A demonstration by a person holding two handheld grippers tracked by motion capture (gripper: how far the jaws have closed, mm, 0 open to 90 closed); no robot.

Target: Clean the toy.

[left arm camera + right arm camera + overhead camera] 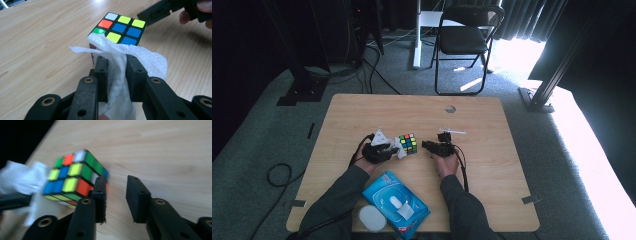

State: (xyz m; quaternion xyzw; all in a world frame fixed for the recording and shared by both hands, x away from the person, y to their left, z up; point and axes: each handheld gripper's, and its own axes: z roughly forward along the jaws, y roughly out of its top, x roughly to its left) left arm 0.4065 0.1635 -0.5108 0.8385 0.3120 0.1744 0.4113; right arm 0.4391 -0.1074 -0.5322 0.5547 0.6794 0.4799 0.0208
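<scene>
Mid-tabletop, my left tool (pixel 117 65) pinches a white wipe (pixel 120 53) draped against the puzzle cube (pixel 119 27)'s near side; my right tool (pixel 115 187), jaws slightly parted and empty, hovers beside it. Wiping looks begun; most faces remain.

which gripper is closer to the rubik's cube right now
Left. The left gripper holds a white wipe draped against the cube. The right gripper sits just beside the cube's other side with nothing between its jaws.
</scene>
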